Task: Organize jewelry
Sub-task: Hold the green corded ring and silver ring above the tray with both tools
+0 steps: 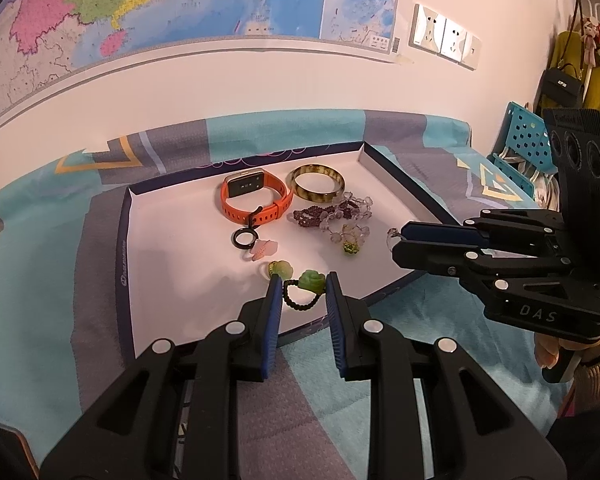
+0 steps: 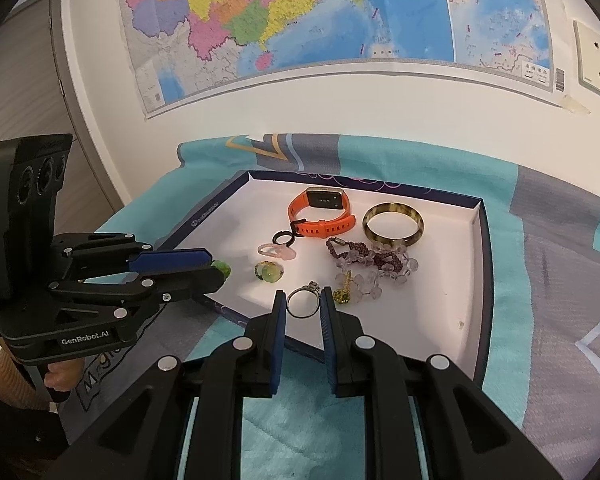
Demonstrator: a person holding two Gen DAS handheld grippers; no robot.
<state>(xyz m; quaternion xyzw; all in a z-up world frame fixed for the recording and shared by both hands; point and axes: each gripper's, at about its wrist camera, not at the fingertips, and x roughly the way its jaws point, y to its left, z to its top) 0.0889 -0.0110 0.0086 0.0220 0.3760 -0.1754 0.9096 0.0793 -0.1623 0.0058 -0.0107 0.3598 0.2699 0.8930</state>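
Observation:
A shallow white box lid with a navy rim [image 1: 400, 179] lies on a teal and grey bedspread and holds the jewelry. My left gripper [image 1: 303, 280] hangs over the lid's near edge, shut on a green rose bead ring [image 1: 312, 280] with a dark beaded band. From the right wrist view, that left gripper [image 2: 218, 266] shows the green bead at its tip. My right gripper [image 2: 302, 294] is shut on a silver ring [image 2: 301, 303] above the lid's near side. Inside lie an orange watch [image 1: 254, 202], a tortoiseshell bangle [image 1: 318, 182] and purple and clear bead bracelets [image 1: 332, 213].
A black ring with a pink charm [image 1: 245, 239], another green ring [image 1: 280, 268] and a small olive gem piece [image 1: 350, 247] also lie in the lid. A map and wall sockets [image 1: 444, 34] are behind. A blue perforated rack [image 1: 528, 136] stands at the right.

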